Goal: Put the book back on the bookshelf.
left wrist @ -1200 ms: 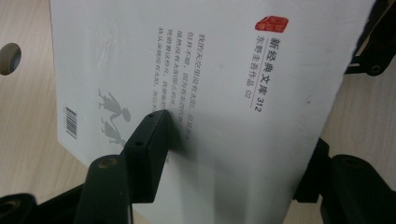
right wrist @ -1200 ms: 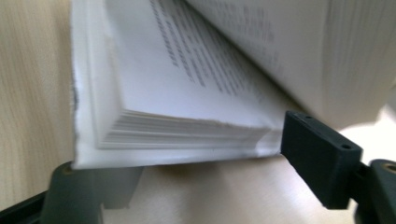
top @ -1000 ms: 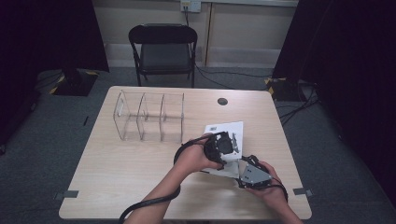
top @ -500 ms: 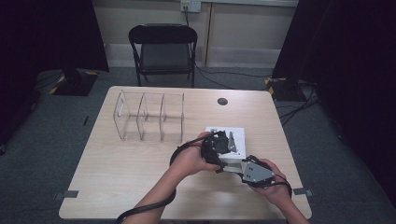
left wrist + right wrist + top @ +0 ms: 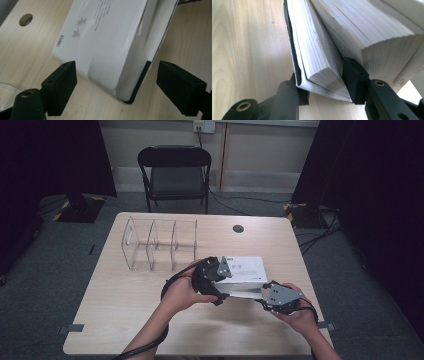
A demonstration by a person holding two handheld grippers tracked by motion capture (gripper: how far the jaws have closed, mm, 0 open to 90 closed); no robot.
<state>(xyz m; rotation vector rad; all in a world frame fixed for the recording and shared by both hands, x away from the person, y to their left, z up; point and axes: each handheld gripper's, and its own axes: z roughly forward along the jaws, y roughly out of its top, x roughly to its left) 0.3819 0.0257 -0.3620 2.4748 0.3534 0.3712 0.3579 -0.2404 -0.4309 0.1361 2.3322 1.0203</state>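
Note:
A thick white book point(image 5: 246, 269) lies at the table's right with its near edge lifted and its pages fanned apart. My left gripper point(image 5: 223, 291) sits at the book's left end. In the left gripper view its jaws straddle the book's corner point(image 5: 105, 32) without touching; they have just been opening, so my left gripper point(image 5: 117, 75) is open. My right gripper point(image 5: 261, 298) is at the book's near edge. Its jaws have just been closing, and my right gripper point(image 5: 324, 82) is now shut on the bottom cover and a lower wad of pages point(image 5: 312, 50).
A clear divided organiser point(image 5: 160, 242) stands at the table's back left. A round cable hole point(image 5: 238, 228) is in the tabletop point(image 5: 125, 310) behind the book. A black folding chair point(image 5: 175, 170) stands beyond the far edge.
My left gripper let go of the book and drew back to the left. My right gripper closed on the lower pages and rose, lifting the book's near edge.

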